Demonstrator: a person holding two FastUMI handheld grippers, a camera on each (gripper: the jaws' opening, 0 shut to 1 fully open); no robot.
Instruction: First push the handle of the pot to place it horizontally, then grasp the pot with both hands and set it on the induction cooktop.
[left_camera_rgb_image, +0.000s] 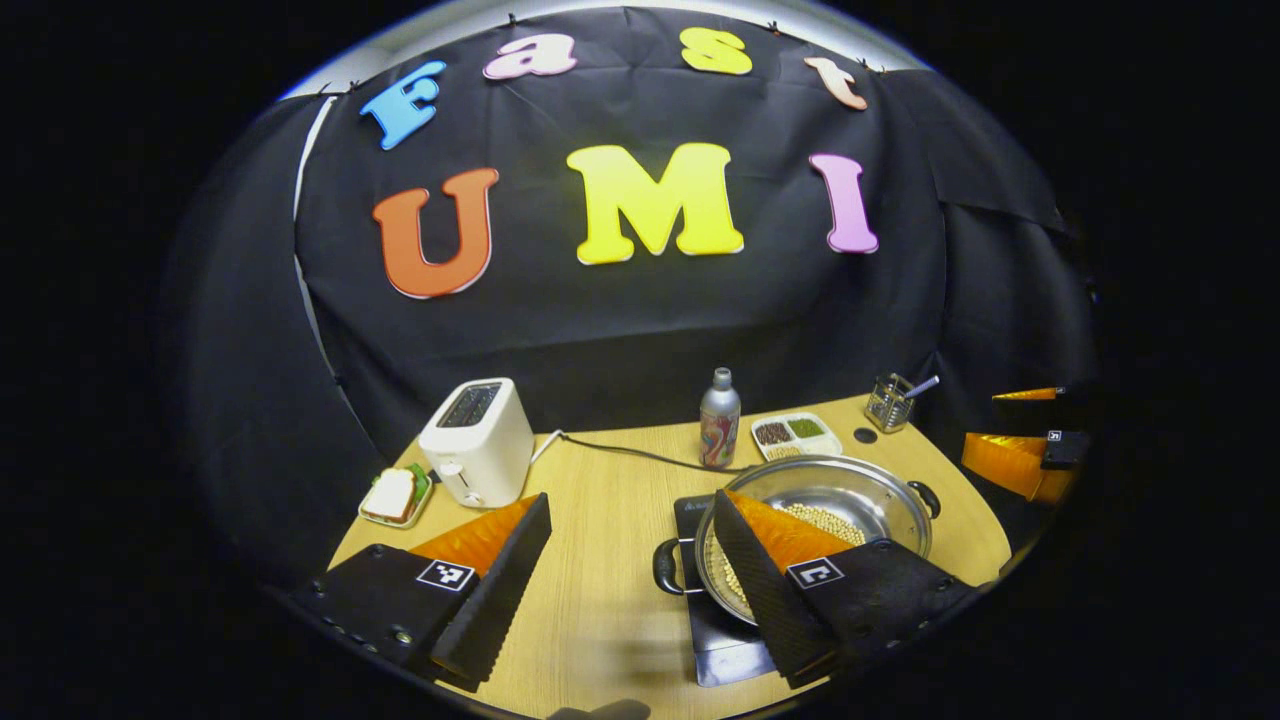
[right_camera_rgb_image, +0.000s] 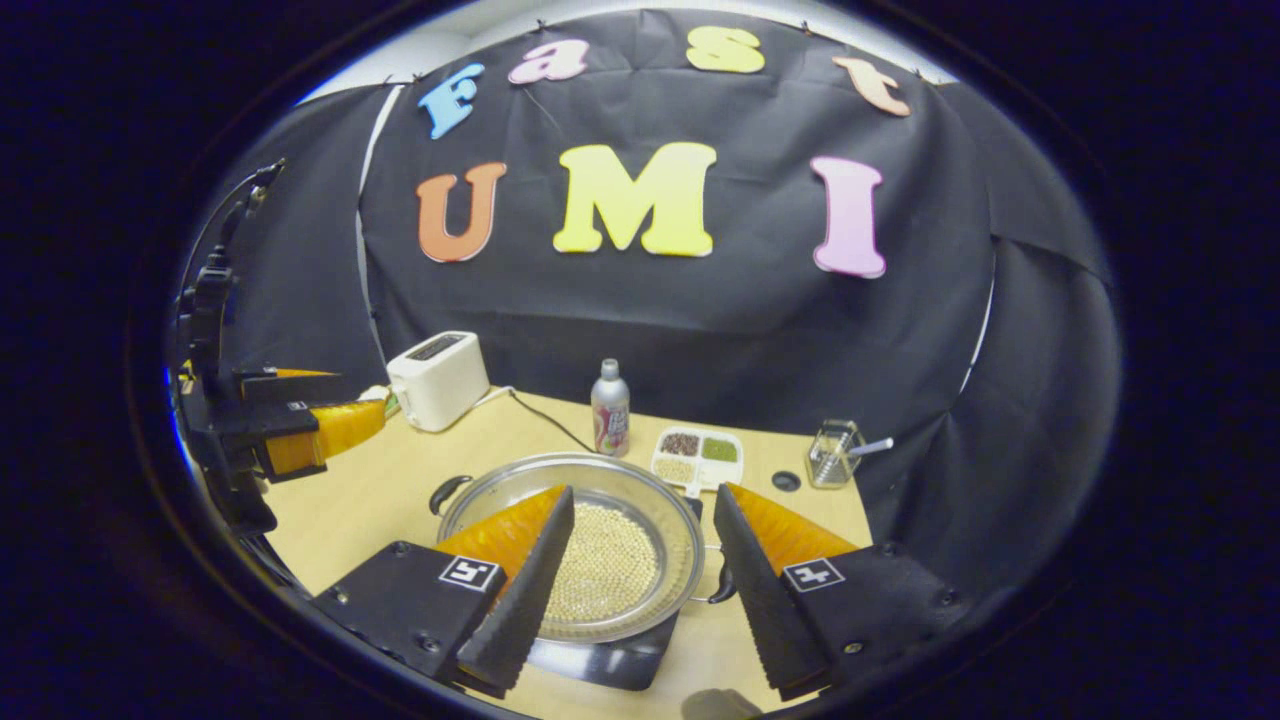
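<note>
Pot on the cooktop, both grippers clear of it with fingers apart.

The pot sits on the black induction cooktop near the front edge of the worktop, so the placement looks done. Left gripper and right gripper each hover over the front edge, fingers spread, gripping nothing, which probably means released rather than about to grasp. Pot is a wide, shallow stainless pan with a bright rim, a layer of pale round beans in the bottom and two small black loop handles, one per side, lying roughly parallel to the front edge. Toaster, bottle and divided dish stand towards the back edge, well apart from the pot.
</note>
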